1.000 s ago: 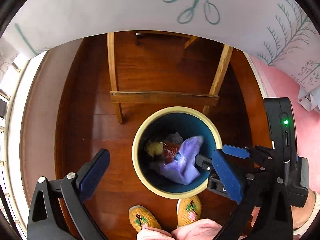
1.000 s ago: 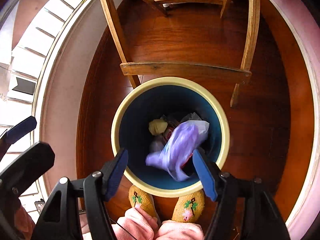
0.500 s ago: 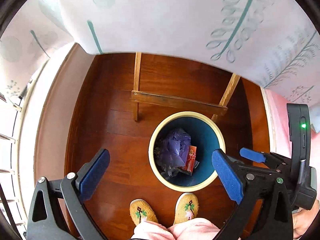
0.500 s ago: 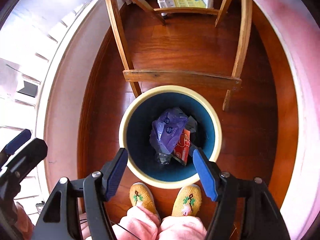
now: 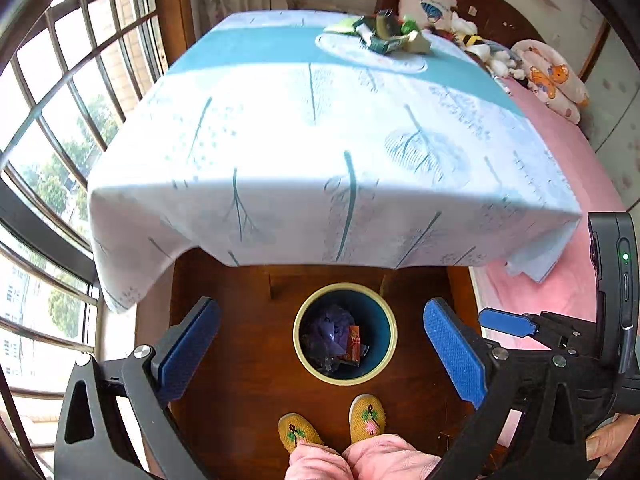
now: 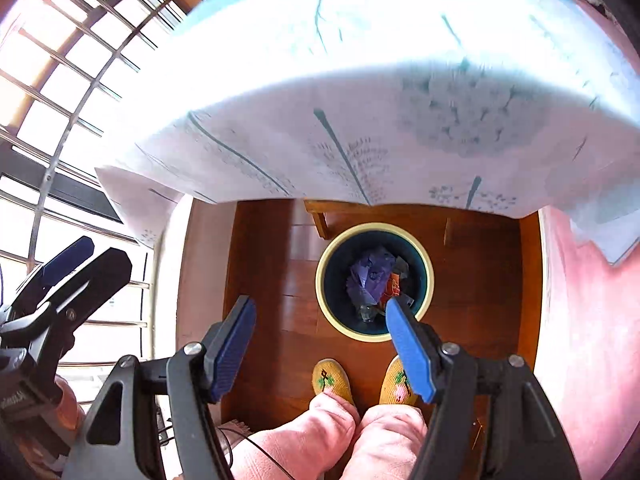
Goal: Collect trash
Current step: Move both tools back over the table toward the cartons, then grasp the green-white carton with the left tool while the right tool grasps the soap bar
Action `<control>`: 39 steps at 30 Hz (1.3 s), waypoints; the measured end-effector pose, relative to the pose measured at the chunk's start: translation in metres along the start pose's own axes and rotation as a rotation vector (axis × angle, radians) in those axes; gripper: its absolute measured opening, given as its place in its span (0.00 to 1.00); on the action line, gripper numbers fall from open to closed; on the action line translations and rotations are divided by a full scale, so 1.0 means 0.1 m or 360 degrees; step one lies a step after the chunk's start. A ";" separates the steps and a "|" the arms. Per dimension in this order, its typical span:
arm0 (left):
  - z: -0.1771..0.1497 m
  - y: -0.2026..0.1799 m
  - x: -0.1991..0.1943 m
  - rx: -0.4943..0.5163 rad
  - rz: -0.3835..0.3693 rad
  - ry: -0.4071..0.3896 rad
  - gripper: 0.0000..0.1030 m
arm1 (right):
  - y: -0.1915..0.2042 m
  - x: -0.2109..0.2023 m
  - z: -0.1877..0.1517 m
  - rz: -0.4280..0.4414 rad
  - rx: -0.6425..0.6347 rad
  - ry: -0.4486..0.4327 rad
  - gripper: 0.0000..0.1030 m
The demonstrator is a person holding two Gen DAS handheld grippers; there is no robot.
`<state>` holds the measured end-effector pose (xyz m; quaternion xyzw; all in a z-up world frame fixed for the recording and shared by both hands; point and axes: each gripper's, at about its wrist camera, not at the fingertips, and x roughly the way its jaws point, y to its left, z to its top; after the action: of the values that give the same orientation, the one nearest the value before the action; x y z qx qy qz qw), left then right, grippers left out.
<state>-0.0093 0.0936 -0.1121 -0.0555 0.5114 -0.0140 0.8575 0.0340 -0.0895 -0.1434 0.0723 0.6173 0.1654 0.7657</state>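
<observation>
A round bin (image 5: 345, 377) with a cream rim and dark blue inside stands on the wooden floor under the table's front edge; it also shows in the right wrist view (image 6: 425, 300). In it lie a purple plastic bag (image 5: 328, 330) (image 6: 370, 274) and a red packet (image 5: 353, 344). A pile of crumpled green and gold wrappers (image 5: 384, 34) lies on the far side of the table. My left gripper (image 5: 320, 346) is open and empty, high above the bin. My right gripper (image 6: 320, 344) is open and empty, also above the floor by the bin.
The table (image 5: 320, 128) wears a white and teal leaf-print cloth. A barred window (image 5: 48, 120) runs along the left. A pink bed (image 5: 560, 184) with pillows and soft toys is at the right. The person's knees and yellow slippers (image 5: 368, 416) are just below the bin.
The purple bag dropped from my right gripper into the bin. Both grippers rose and tilted up, so the tabletop and its wrappers came into view.
</observation>
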 end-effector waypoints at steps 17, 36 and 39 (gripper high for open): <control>1.27 -0.24 -1.09 0.0269 0.0052 -0.0312 0.98 | 0.35 -1.62 0.81 -0.0130 -0.0029 -0.0604 0.66; 3.47 -0.83 0.65 0.0164 0.0156 -0.0025 0.83 | -1.01 -1.09 2.84 0.0067 -0.0049 -0.0462 0.65; 3.79 -0.96 1.02 0.0212 0.0188 0.0023 0.83 | -1.22 -0.94 3.18 0.0083 -0.0064 -0.0426 0.65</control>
<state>0.3748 0.0206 -0.0124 0.0319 0.5177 0.0022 0.8550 0.3450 -0.2060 -0.0227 0.0944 0.5041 0.1866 0.8380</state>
